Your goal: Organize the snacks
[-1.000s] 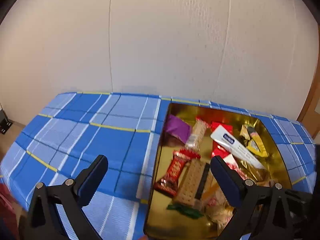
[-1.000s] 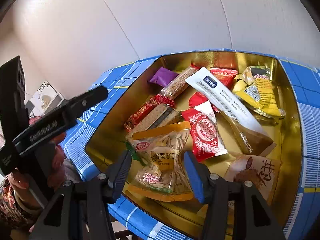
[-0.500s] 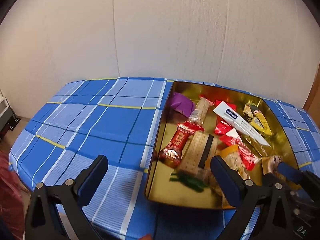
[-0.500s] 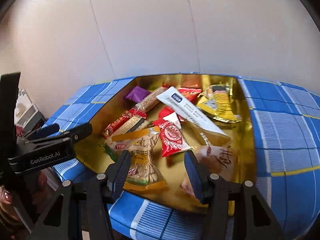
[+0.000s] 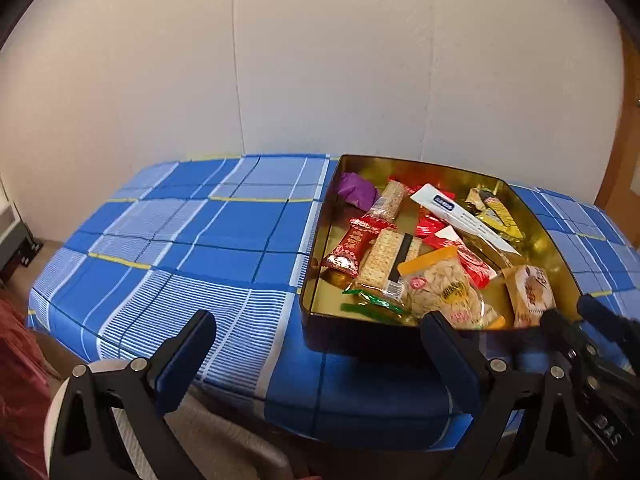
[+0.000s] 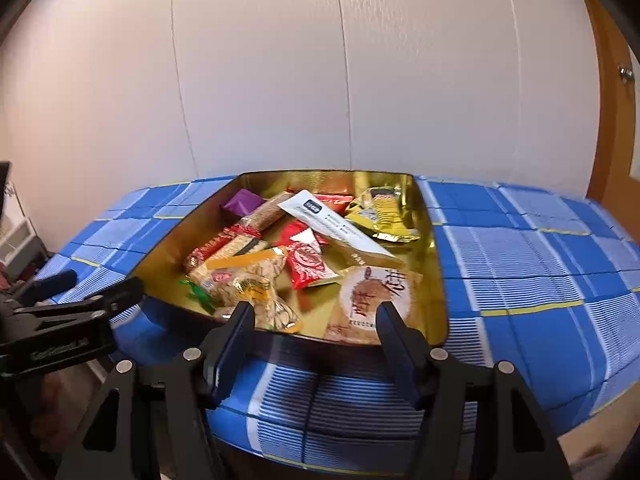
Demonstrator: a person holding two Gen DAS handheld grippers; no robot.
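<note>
A gold tin (image 5: pixel 560 256) (image 6: pixel 436 248) full of snack packets sits on a blue checked tablecloth (image 5: pixel 208 248) (image 6: pixel 528 280). Inside lie a purple candy (image 5: pixel 354 192), a white sachet (image 6: pixel 332 224), a yellow packet (image 6: pixel 384 212), a red packet (image 6: pixel 308 264), crackers (image 5: pixel 388 260) and a clear bag of seeds (image 5: pixel 444 292) (image 6: pixel 256 284). My left gripper (image 5: pixel 316 344) is open and empty, back from the tin's near left corner. My right gripper (image 6: pixel 314 332) is open and empty, just before the tin's near edge.
A white panelled wall (image 5: pixel 320 60) stands behind the table. A wooden door frame (image 6: pixel 616 120) is at the far right. A brown round-label packet (image 6: pixel 372 296) lies at the tin's near right. The table's front edge (image 5: pixel 240 392) is close below both grippers.
Both grippers have pulled back and away from the tin, so more of the table shows. The right gripper was over the seed bag and is now outside the tin.
</note>
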